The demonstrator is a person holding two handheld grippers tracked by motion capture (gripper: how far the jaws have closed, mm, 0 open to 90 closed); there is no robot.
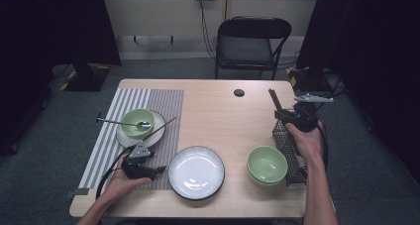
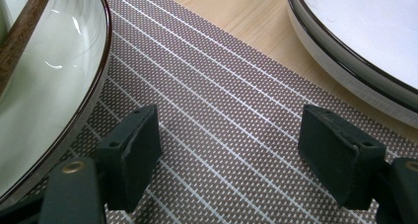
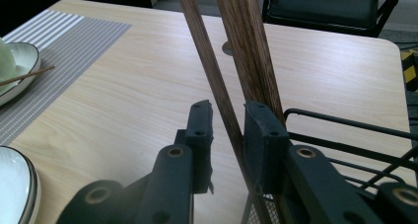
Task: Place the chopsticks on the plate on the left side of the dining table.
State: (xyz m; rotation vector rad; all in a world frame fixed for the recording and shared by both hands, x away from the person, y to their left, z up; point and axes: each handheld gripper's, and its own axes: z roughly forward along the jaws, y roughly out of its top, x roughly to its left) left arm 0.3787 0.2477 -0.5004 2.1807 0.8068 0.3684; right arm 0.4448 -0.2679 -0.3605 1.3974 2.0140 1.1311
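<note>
My right gripper (image 1: 283, 115) is at the top of a black wire basket (image 1: 289, 153) on the table's right side. Its jaws stand close around one brown chopstick (image 3: 207, 61), shut on it (image 3: 229, 123). More chopsticks (image 3: 246, 41) stand just behind the right jaw, inside the basket's rim (image 3: 345, 125). My left gripper (image 1: 159, 169) rests low over the striped placemat (image 1: 163, 103) and is open (image 2: 231, 130) with only mat between its jaws. To its left lies a pale plate (image 2: 49, 86) with a chopstick (image 2: 19, 31) on it.
A green bowl (image 1: 136, 122) with a metal spoon (image 1: 121, 122) sits on the pale plate; a chopstick (image 1: 162, 128) leans on its rim. A dark-rimmed white plate (image 1: 196, 173) lies front centre, stacked green bowls (image 1: 267, 164) beside the basket. A folding chair (image 1: 250, 41) stands behind the table.
</note>
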